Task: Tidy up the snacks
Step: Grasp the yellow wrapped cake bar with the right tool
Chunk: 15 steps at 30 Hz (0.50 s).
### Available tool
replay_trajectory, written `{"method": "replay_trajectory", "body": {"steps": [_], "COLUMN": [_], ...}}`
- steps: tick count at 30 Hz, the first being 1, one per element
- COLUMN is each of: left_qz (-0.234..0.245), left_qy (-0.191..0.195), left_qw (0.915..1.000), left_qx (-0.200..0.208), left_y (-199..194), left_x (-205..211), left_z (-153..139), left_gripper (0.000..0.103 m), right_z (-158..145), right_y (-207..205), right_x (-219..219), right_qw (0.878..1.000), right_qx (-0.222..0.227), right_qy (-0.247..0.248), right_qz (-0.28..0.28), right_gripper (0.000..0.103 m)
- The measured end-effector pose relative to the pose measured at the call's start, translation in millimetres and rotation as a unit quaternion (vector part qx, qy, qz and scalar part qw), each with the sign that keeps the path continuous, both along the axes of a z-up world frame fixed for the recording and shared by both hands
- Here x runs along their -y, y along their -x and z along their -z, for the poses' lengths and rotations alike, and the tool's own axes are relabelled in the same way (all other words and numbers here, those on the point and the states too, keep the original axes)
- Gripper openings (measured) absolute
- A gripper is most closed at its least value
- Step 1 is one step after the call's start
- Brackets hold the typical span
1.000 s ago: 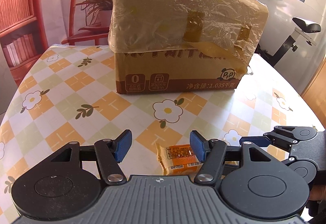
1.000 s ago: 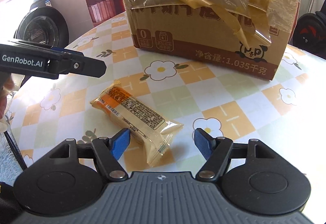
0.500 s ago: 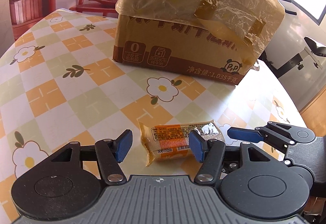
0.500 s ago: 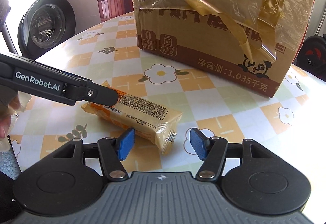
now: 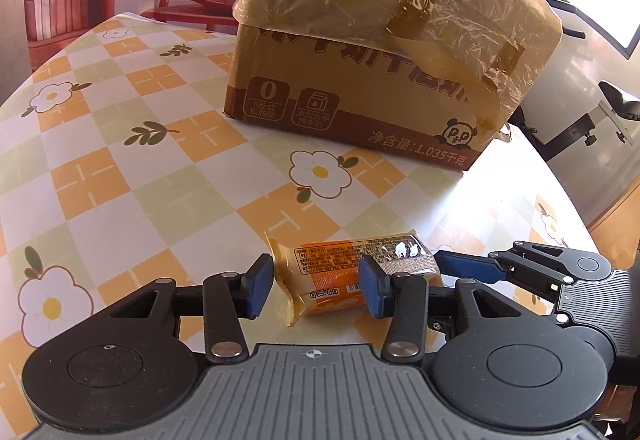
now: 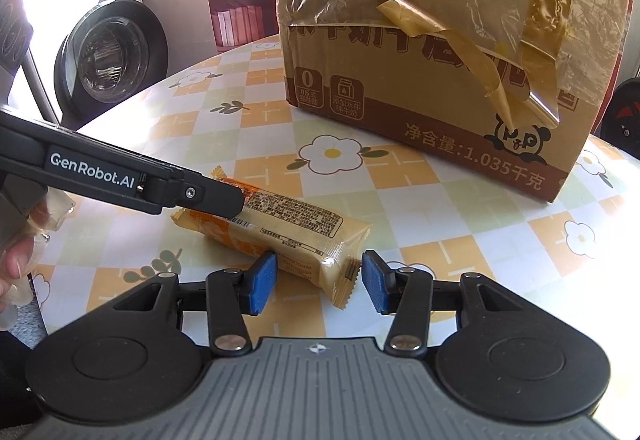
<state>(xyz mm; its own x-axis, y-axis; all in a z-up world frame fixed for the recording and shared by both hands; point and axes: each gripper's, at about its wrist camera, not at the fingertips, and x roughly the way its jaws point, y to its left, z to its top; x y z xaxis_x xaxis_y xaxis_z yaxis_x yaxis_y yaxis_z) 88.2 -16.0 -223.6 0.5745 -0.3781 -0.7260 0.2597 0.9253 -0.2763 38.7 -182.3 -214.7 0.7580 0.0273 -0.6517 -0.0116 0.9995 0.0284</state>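
Crinkly plastic film wraps the snack bar (image 5: pixel 352 272), which lies flat on the worktop (image 5: pixel 120 168) with one end between the pads of the left tool (image 5: pixel 316 288) and the other between those of the right tool (image 6: pixel 318 282). Both sets of jaws are closing around it, yet a gap shows on each side, so neither grips it.

Slick wrapping is the risk here: pads that meet only the flat crimped seam at the right tool's end (thin and floppy) could pinch film alone, and the bar might sag or slip out when lifted. Two tools pulling apart could also tear the pack.

Both tools tilt downward toward the worktop from opposite sides, the left one's finger crossing the right wrist view. Beyond them stands the taped cardboard box (image 5: pixel 360 80).
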Motion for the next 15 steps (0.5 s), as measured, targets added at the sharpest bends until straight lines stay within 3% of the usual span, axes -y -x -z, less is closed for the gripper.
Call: {"method": "replay_trajectory", "body": {"steps": [15], "left_qz": [-0.004], "left_qy": [0.009], "left_qw": [0.9999], "left_qx": [-0.005], "left_y": [0.1], "left_x": [-1.7], "left_z": [2.4], "left_gripper": [0.053], "right_z": [-1.3], "right_y": [-3.8], "right_x": [-8.1], "right_qw": [0.999], "right_qx": [0.006], "right_qy": [0.048], "right_qz": [-0.013], "right_gripper": [0.051]}}
